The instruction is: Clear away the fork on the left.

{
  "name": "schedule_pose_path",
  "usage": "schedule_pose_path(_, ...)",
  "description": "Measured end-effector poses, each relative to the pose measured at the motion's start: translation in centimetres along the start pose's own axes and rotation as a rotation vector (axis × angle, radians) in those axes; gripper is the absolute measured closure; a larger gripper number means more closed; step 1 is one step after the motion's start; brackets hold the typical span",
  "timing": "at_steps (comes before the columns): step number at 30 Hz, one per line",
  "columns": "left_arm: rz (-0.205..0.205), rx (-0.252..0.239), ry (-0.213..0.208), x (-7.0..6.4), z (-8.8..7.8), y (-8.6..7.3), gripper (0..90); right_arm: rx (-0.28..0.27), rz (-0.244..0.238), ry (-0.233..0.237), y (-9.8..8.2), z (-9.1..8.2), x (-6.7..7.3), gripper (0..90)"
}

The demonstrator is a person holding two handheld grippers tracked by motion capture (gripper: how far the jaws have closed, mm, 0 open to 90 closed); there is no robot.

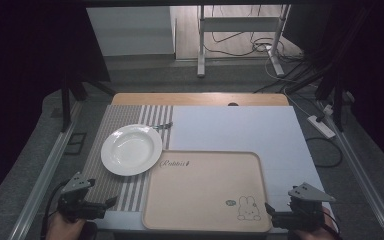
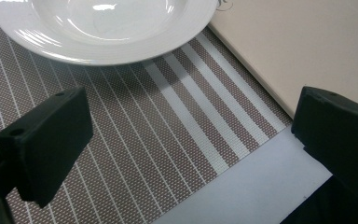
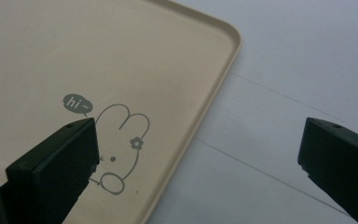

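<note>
Plate [image 1: 131, 149] left of tray [image 1: 205, 192], touching its corner. Left gripper [image 1: 111, 202] jaws released near tray's left edge; right gripper [image 1: 268, 209] jaws released at its right corner.

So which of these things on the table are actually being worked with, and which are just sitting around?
In the work:
- white plate, nearest the left gripper, whose jaws stand open
- beige rabbit tray, beside the open right gripper

Just lying about:
- striped placemat under the plate
- small metal piece behind the plate
- white sheet

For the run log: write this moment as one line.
left gripper: open, over mat | right gripper: open, at tray corner | plate: on mat, untouched
</note>
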State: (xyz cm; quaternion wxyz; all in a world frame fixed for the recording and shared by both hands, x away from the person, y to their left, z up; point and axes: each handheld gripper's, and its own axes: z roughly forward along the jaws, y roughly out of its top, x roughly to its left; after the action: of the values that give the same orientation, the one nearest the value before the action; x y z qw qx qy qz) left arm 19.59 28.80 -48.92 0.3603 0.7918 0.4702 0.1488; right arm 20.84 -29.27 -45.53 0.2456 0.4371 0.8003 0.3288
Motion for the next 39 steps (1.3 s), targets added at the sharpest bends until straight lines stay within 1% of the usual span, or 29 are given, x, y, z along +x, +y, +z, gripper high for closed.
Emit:
schedule_pose_path(4,-0.006,0.001,-0.004,0.1,0.0,0.0,0.0,0.007,-0.004,0.000,0.0,0.1,0.1,0.0)
schedule_pose_path(11,0.009,0.022,-0.009,0.0,0.2,0.2,0.0,0.010,-0.007,-0.002,0.0,0.1,0.1,0.0)
schedule_pose_path(16,0.005,0.032,-0.030,-0.1,0.3,0.5,0.0,0.011,-0.012,-0.004,0.0,0.1,0.1,0.0)
schedule_pose_path(19,0.017,0.033,-0.015,-0.3,0.4,0.8,0.0,0.016,-0.018,-0.003,0.1,0.2,0.2,0.0)
schedule_pose_path(21,0.023,0.034,-0.017,-0.3,0.5,0.9,0.0,0.019,-0.020,-0.004,0.1,0.2,0.2,0.0)
schedule_pose_path(22,0.030,0.036,-0.026,-0.2,0.6,1.0,0.0,0.021,-0.020,-0.003,0.1,0.2,0.2,0.0)
schedule_pose_path(24,0.033,0.030,-0.066,0.1,0.9,1.1,0.0,0.021,-0.019,-0.004,0.1,0.2,0.2,0.0)
schedule_pose_path(25,0.035,0.032,-0.080,0.2,1.1,1.2,0.0,0.023,-0.019,-0.003,0.1,0.3,0.2,0.0)
schedule_pose_path(26,0.035,0.036,-0.080,0.3,1.1,1.2,0.0,0.026,-0.018,0.000,0.1,0.2,0.1,0.0)
schedule_pose_path(28,0.046,0.041,-0.068,0.3,1.3,1.4,0.0,0.026,-0.020,-0.001,0.1,0.3,0.2,0.0)
schedule_pose_path(33,0.038,0.055,-0.076,0.5,1.7,1.7,0.0,0.028,-0.024,0.000,0.1,0.3,0.2,0.0)
schedule_pose_path(39,0.023,0.045,-0.093,0.7,2.3,2.4,0.0,0.030,-0.027,0.003,0.1,0.3,0.2,0.0)
